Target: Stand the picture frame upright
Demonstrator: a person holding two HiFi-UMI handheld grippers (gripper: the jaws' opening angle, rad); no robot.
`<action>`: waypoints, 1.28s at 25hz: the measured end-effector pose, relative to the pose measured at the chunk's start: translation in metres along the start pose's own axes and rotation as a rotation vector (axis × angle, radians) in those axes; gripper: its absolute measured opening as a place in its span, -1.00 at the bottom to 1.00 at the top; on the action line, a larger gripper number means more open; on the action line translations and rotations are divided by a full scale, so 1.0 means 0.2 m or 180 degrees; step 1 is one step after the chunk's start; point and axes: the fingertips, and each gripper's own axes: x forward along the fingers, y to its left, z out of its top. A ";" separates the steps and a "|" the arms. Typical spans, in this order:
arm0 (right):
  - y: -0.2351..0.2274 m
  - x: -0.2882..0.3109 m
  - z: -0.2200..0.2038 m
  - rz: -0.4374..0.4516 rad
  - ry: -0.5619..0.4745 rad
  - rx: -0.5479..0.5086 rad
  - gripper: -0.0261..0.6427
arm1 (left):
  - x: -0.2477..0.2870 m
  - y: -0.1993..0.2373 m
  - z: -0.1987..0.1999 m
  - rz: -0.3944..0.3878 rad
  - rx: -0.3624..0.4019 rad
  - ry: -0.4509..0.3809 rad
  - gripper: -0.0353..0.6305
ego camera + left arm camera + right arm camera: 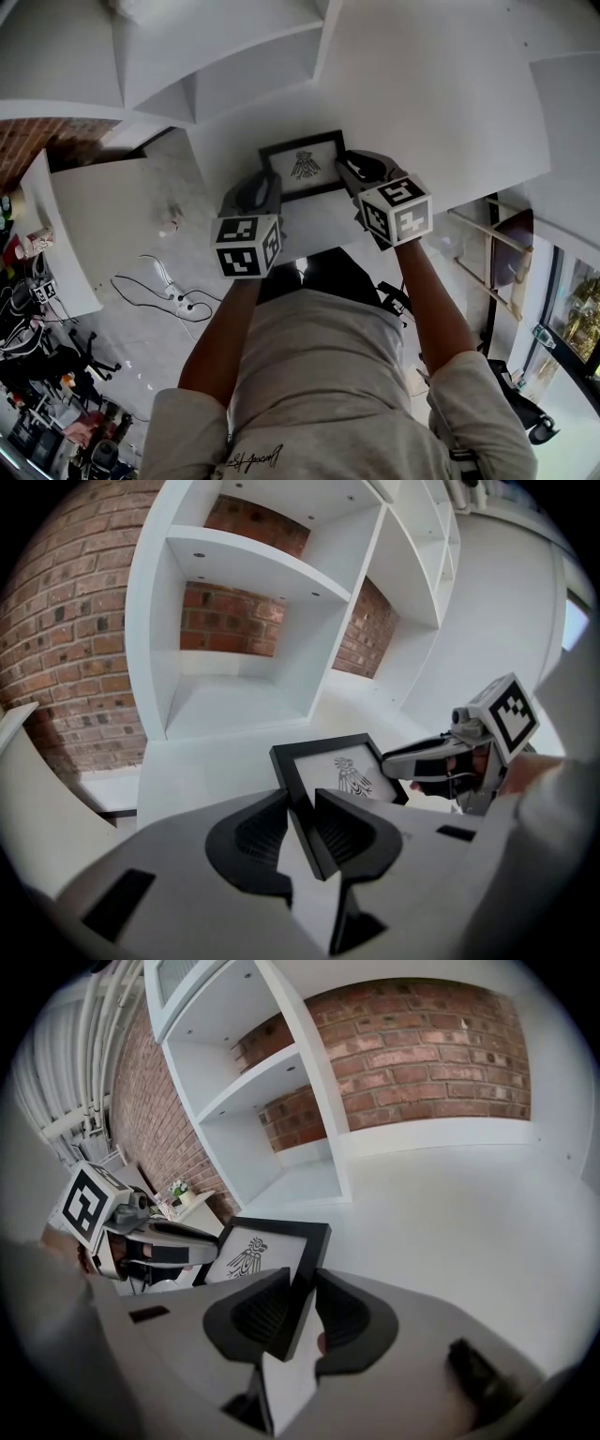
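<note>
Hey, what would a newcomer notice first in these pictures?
A black picture frame with a bird drawing is mid-scene, clamped on its left edge by the left gripper and on its right edge by the right gripper. Behind it stands a white shelf unit against a brick wall.

picture frame (302,167) bottom edge hidden behind left gripper (270,184), right gripper (351,172); contact with shelf (441,103) unclear. floor clutter (52,394) too small to ID.
</note>
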 end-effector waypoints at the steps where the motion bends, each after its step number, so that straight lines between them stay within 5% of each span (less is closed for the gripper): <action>1: -0.01 0.00 0.02 -0.0003 -0.0023 -0.0003 -0.63 | 0.00 0.00 0.02 -0.0002 0.0019 -0.0017 -0.59; 32: -0.16 0.01 0.47 -0.0150 -0.0427 -0.0257 -0.63 | 0.09 0.05 0.49 -0.0010 0.0429 -0.0514 -0.59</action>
